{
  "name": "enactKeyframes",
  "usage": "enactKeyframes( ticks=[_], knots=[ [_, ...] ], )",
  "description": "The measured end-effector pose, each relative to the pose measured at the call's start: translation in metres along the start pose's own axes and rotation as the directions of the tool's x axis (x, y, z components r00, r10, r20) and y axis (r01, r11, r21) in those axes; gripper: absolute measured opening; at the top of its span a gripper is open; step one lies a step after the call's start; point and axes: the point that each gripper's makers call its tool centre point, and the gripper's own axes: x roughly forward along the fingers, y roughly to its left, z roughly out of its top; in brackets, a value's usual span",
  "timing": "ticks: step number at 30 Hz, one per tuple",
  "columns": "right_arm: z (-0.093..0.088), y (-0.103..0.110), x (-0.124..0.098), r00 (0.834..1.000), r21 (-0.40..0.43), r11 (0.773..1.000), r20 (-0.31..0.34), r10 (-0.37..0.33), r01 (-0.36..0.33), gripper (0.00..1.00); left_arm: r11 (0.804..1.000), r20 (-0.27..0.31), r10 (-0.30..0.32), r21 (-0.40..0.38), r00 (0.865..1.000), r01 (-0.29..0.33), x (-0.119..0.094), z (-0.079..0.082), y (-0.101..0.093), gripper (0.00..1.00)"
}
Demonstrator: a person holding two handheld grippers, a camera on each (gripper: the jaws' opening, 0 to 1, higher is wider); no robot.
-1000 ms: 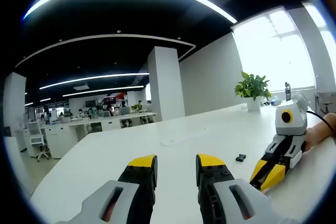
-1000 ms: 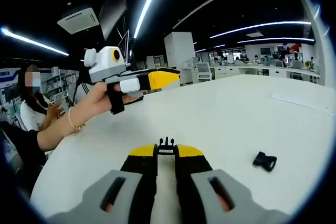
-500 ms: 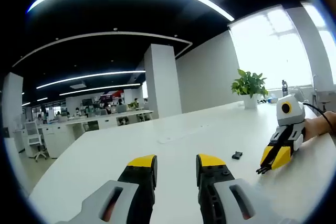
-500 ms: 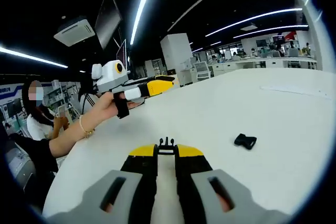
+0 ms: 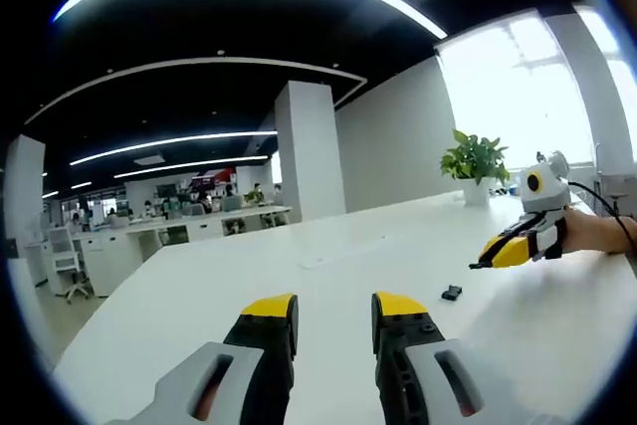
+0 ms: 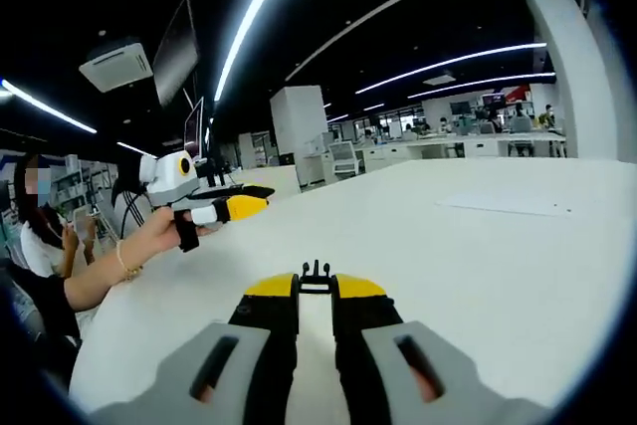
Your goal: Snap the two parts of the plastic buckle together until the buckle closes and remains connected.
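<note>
My right gripper (image 6: 316, 288) is shut on the black pronged half of the buckle (image 6: 316, 272), which sticks out between its yellow tips. In the left gripper view that same gripper (image 5: 490, 259) hovers above the white table (image 5: 199, 286) at the right, held by a hand, with the pronged half at its tip. The other black buckle half (image 5: 452, 293) lies loose on the table just below it. My left gripper (image 5: 333, 311) stands open over the table with nothing between its jaws. It also appears at the left of the right gripper view (image 6: 242, 208), held by a hand.
A potted plant (image 5: 478, 162) stands at the table's far right end by a bright window. A person (image 6: 45, 246) sits at the table's left edge. Office desks and a white pillar (image 5: 307, 151) lie beyond the table.
The right gripper has risen off the table and drawn back to the right with the pronged half. Its view has swung, so the loose buckle half has left that view.
</note>
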Motion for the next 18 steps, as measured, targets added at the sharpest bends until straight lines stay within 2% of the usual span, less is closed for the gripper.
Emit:
enactKeyframes(
  ticks=[2, 6, 10, 18],
  knots=[
    [0.005, -0.009, -0.005, 1.000, -0.001, 1.000, 0.016, -0.026, 0.026, 0.13, 1.000, -0.003, -0.009, 0.000, 1.000, 0.009, 0.001, -0.001, -0.003, 0.29],
    [0.005, -0.024, -0.011, 0.997, -0.025, 0.997, 0.008, -0.071, 0.071, 0.13, 0.999, -0.026, -0.029, 0.042, 0.999, 0.030, 0.005, -0.006, -0.013, 0.29],
    [0.005, -0.035, -0.015, 0.996, -0.003, 0.996, 0.005, -0.091, 0.091, 0.13, 0.996, -0.049, -0.036, 0.084, 0.998, 0.040, 0.009, -0.011, -0.019, 0.29],
    [0.008, -0.039, -0.020, 0.993, -0.027, 0.993, -0.001, -0.116, 0.116, 0.13, 0.996, -0.048, -0.057, 0.061, 0.997, 0.060, 0.010, -0.013, -0.026, 0.29]
  ],
)
